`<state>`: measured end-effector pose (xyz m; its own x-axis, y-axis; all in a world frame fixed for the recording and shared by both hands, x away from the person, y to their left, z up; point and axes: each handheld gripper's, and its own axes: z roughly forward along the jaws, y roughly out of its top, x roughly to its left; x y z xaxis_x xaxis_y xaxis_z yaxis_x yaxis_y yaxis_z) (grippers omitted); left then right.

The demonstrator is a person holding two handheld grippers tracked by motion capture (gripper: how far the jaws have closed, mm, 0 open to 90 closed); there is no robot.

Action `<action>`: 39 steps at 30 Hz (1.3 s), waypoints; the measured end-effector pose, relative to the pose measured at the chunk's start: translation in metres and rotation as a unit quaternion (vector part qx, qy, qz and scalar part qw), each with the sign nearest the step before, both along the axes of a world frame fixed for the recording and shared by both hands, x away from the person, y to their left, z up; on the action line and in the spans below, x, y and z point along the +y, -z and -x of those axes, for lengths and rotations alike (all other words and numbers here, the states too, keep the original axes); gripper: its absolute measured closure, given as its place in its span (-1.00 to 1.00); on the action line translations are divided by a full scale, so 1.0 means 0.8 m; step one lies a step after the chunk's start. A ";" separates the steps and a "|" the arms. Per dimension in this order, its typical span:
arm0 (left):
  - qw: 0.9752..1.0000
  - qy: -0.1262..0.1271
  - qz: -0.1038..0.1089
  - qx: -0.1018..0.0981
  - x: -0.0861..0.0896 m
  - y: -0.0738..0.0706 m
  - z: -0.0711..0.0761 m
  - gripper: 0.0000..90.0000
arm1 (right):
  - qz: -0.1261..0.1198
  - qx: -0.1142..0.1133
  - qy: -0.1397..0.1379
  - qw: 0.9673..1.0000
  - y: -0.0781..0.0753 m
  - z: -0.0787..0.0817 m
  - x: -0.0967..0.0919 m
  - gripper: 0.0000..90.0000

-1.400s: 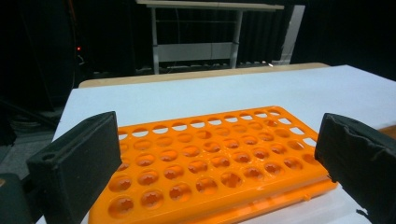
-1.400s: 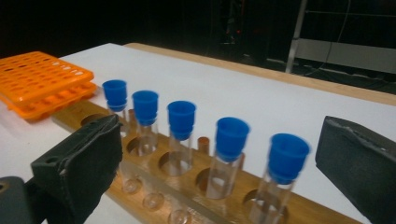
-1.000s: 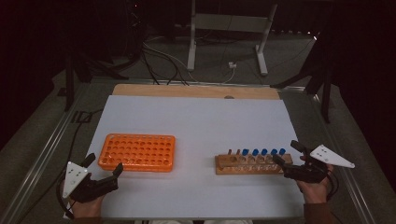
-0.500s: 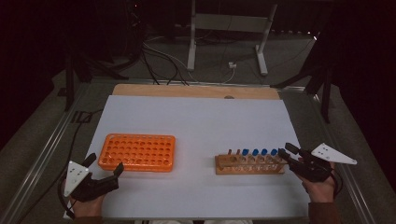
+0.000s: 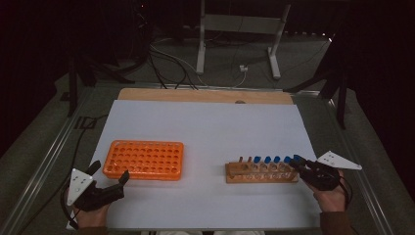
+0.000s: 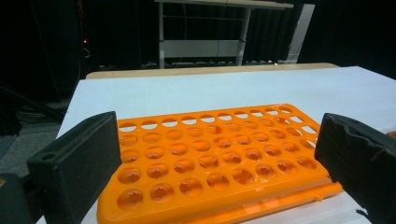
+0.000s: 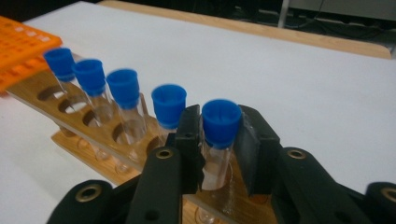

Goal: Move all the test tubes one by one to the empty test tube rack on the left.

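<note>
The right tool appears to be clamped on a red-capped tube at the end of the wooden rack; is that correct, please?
Not quite: the cap is blue, not red. The right gripper view shows the right tool clamped on a blue-capped tube at the end of the wooden rack.

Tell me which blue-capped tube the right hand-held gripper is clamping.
The clear blue-capped test tube at the wooden rack's near end; the right hand-held gripper grips it alone.

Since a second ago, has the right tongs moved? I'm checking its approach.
Yes. The right tongs slid left along the wooden rack, and its jaws have just closed on the end tube.
</note>
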<state>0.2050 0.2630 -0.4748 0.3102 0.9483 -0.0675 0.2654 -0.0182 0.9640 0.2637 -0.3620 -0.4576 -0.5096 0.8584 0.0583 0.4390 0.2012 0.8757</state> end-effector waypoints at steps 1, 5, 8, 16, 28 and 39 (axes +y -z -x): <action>1.000 0.000 0.001 0.000 0.000 0.000 0.000 -0.97 | 0.003 0.001 0.002 1.000 0.001 0.000 0.001 0.64; 1.000 0.000 0.001 0.000 0.000 0.000 0.000 -0.97 | 0.013 0.007 0.004 1.000 0.005 0.001 0.004 0.68; 1.000 0.001 0.001 0.001 0.000 0.000 0.000 -0.97 | 0.013 0.011 0.001 1.000 0.004 0.000 0.006 0.70; 1.000 -0.005 -0.001 0.006 0.000 0.001 -0.002 -0.97 | -0.001 -0.001 0.008 1.000 -0.014 0.005 0.001 0.71; 1.000 -0.012 -0.001 0.015 0.001 0.000 -0.001 -0.97 | -0.015 -0.012 0.006 1.000 -0.066 0.011 -0.004 0.71; 1.000 -0.007 0.005 0.018 0.001 0.000 -0.001 -0.97 | -0.018 -0.031 0.001 0.999 -0.096 0.008 -0.003 0.71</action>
